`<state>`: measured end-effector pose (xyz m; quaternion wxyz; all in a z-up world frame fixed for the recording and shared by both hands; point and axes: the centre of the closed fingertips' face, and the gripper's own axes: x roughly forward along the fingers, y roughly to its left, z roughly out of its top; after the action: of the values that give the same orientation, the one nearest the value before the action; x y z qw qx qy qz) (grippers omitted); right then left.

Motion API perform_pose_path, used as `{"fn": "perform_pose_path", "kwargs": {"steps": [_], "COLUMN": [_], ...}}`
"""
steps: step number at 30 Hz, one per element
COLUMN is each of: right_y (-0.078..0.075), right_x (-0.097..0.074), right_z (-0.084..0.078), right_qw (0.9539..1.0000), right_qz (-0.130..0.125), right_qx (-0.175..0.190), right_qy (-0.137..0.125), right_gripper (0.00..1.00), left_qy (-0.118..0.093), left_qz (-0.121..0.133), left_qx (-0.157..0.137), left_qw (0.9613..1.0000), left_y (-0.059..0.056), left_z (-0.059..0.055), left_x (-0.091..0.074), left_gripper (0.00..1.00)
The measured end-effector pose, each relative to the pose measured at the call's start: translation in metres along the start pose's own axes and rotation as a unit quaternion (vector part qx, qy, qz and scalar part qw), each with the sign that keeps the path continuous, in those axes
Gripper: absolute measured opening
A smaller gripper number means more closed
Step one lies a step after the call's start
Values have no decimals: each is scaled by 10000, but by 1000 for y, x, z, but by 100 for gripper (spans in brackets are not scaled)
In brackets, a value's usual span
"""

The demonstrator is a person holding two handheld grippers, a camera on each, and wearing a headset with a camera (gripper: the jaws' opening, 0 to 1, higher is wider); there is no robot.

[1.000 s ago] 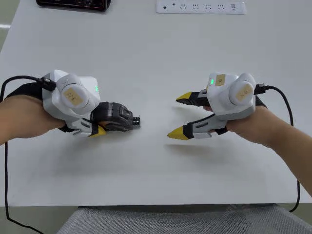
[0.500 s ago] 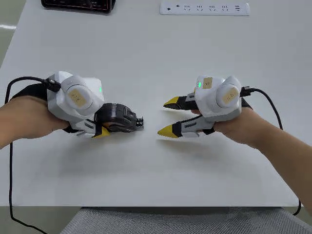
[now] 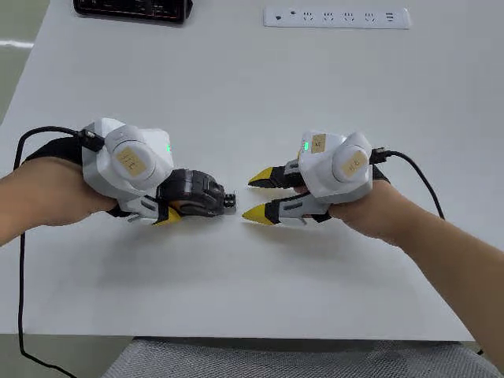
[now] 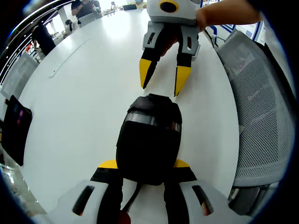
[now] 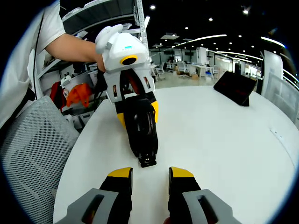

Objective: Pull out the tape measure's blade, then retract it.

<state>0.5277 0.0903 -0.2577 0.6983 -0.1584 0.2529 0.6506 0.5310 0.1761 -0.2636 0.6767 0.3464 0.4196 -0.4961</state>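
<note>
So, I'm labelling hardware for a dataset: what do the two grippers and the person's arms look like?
Both the left gripper and right gripper have white rounded housings, tan stickers, green lights, black jaws with yellow tips, and black cables. Bare forearms; a white short sleeve.

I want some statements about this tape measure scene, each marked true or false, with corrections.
1. The left hand-held gripper is shut on the black rounded tape measure. True.
2. The right hand-held gripper clamps the blade's hook. False: it is open, short of the hook.
3. The blade lies drawn out across the white table. False: it is retracted.
4. A white power strip lies near the table's far edge. True.
</note>
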Motion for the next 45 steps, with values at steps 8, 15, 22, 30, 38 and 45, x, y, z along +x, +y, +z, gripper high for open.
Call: {"fn": "perform_pose_path", "kwargs": {"steps": [8,15,22,30,38,45], "right_y": [0,-1,1,2,2,3], "right_x": [10,15,22,26,27,27], "right_z": [3,3,5,5,6,6], "right_qw": [10000,9999,9998,9997,9996,9995], "right_qz": [47,74,108,121,104,91], "right_qx": [-66,-84,-154,-189,-231,-278], "right_qy": [-22,-44,-47,-67,-93,-72], "right_gripper": [22,19,15,13,12,11], "left_qy": [-9,-19,-25,-44,-44,-53], "left_qz": [5,6,4,6,14,14], "left_qx": [1,-2,-5,-14,-22,-20], "left_qw": [10000,10000,10000,10000,10000,10000], "left_y": [-1,0,0,0,0,0], "left_z": [1,1,1,0,0,0], "left_x": [0,0,1,1,0,0], "left_gripper": [29,29,29,29,29,29]}}
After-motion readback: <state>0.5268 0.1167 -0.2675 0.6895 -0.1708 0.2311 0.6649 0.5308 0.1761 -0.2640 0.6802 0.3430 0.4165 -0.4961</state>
